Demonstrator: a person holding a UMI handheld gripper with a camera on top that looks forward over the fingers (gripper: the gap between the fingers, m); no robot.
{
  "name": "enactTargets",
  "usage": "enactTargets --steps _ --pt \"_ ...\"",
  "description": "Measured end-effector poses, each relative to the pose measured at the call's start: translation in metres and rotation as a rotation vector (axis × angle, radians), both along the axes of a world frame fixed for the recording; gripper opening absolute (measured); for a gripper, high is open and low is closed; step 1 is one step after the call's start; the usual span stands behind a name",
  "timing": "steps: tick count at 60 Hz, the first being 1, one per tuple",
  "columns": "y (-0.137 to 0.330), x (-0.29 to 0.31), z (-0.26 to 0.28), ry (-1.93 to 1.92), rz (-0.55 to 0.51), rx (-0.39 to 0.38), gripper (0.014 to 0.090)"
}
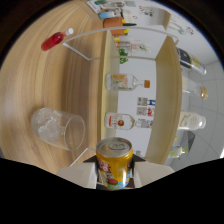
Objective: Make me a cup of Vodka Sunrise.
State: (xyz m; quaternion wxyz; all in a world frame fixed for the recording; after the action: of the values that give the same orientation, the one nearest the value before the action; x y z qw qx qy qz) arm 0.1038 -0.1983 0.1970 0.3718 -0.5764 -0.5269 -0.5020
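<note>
- The gripper (pixel 116 176) clamped a yellow can (pixel 114 162) between both fingers
- A glass of ice (pixel 59 128) lay beside it on the wooden table (pixel 35 80)
- Bottles (pixel 125 82) lined the shelf beyond

Even, bright light fell on the worktop (pixel 60 85); fisheye bending curved its edges, and everything beyond it blurred softly.

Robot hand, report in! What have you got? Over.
Gripper shut on yellow can. Glass with ice beside it on wooden table. Nothing in the way. Over.
</note>
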Motion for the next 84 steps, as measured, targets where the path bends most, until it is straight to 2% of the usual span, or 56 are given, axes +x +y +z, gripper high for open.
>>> enactTargets --steps 17,29,40,49,57,64,73,84 --pt "0.004 -0.011 -0.012 -0.352 0.072 -0.083 0.0513" --pt "-0.001 -0.016 -0.006 -0.265 0.067 -0.08 0.0512" --pt "-0.011 -0.024 0.034 0.165 0.015 0.004 0.0511" --pt "-0.022 -0.029 0.08 0.71 0.038 0.079 0.0517" --pt "-0.034 -0.007 0.115 1.104 0.064 0.146 0.0516" --pt "-0.046 0.03 0.125 1.329 0.034 0.19 0.0518" --pt "-0.05 0.088 0.102 1.526 -0.043 0.21 0.0516" --pt "-0.032 0.146 0.018 1.659 -0.208 0.167 0.0516"
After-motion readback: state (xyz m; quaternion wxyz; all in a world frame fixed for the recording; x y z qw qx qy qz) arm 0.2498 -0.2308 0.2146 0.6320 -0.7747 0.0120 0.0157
